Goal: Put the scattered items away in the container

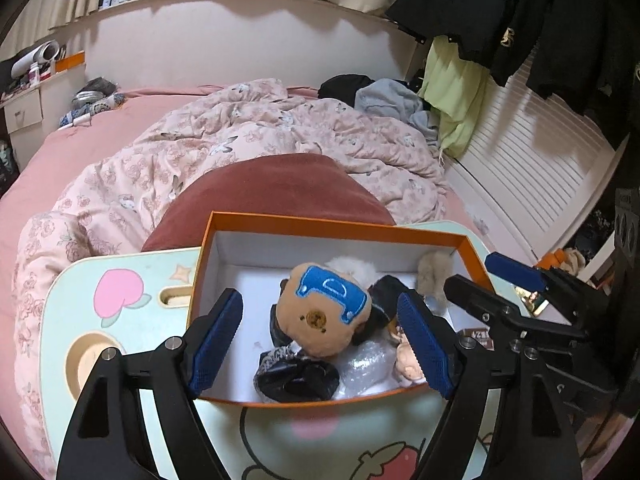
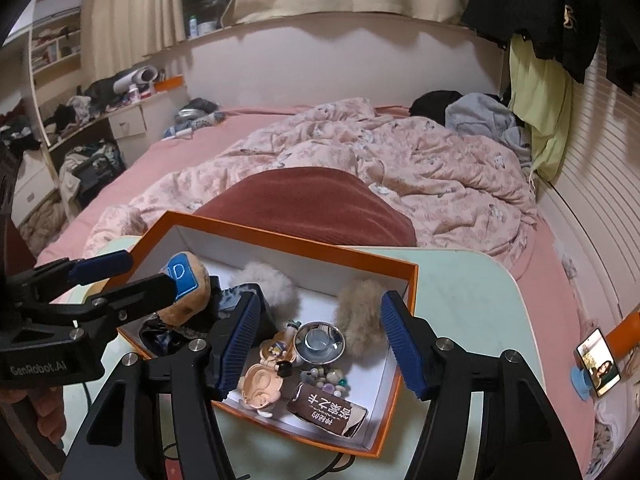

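My left gripper and right gripper both stand wide and empty, low in frame over the orange box, where the brown plush lies.

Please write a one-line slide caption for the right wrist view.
Open right gripper above orange box holding plush toy, small metal bowl and trinkets.

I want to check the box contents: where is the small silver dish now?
In the right wrist view the small silver dish lies inside the orange box, near its middle, beside the beige fur pompom and above the bead bracelet.
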Demonstrator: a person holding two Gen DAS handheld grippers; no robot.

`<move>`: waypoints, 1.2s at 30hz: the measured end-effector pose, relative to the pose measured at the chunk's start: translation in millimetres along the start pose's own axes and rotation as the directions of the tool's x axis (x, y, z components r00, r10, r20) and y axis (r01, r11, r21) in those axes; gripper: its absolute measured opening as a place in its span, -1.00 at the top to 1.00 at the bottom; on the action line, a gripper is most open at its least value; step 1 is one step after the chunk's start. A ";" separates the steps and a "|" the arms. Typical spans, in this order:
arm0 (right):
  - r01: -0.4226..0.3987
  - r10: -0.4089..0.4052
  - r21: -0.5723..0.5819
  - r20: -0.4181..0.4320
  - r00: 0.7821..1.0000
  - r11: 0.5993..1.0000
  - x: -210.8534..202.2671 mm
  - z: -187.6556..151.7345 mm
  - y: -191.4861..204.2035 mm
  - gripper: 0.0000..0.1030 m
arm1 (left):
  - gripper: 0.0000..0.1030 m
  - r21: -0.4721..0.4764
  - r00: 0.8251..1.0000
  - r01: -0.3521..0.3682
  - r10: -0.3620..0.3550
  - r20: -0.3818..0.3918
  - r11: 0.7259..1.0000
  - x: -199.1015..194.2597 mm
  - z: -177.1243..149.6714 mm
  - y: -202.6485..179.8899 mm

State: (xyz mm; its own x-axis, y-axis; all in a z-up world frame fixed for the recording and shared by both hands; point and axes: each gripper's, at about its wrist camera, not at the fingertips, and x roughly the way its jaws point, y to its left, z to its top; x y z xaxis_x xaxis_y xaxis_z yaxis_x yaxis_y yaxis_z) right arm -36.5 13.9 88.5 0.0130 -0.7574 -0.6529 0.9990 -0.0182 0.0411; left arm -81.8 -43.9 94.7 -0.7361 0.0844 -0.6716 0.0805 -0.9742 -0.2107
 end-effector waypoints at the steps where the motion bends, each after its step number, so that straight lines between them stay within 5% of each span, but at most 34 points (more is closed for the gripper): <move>1: 0.000 0.000 0.003 0.000 1.000 1.000 -0.9 -0.6 -0.3 -0.23 | -0.55 0.008 1.000 -0.007 0.007 0.000 1.000 -0.9 -0.9 -1.2; 20: -0.045 0.044 0.043 0.026 0.999 0.998 -42.8 -19.3 2.8 -0.24 | -0.55 -0.027 1.000 0.002 -0.001 0.029 1.000 -38.3 -13.3 -6.6; 22: -0.047 0.045 0.048 0.032 0.998 0.998 -51.2 -30.4 4.8 -0.32 | -0.55 -0.035 0.999 -0.030 0.031 0.019 0.999 -42.5 -24.5 -7.3; 24: -0.024 0.022 0.077 0.032 0.999 0.997 -55.7 -46.1 6.0 -0.74 | -0.55 -0.035 0.999 -0.042 0.042 0.005 0.999 -44.2 -39.5 -7.7; 31: 0.085 -0.082 0.058 -0.058 0.995 0.995 -50.3 -106.0 13.8 -0.82 | -0.55 -0.100 0.991 -0.049 0.036 -0.127 0.994 -26.3 -102.7 -2.6; 36: 0.111 -0.101 0.052 -0.160 0.982 0.992 -30.3 -122.6 8.0 -0.83 | -0.66 -0.140 0.982 -0.118 0.095 -0.161 0.983 -17.0 -119.3 -0.7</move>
State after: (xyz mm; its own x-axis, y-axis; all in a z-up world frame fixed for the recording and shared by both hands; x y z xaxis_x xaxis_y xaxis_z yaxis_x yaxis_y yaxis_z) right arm -23.6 116.8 15.9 -0.0817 -0.6371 -0.7664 0.9907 -0.1359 0.0073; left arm 10.8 -19.7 21.5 -0.6076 0.0240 -0.7939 0.2603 -0.9383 -0.2275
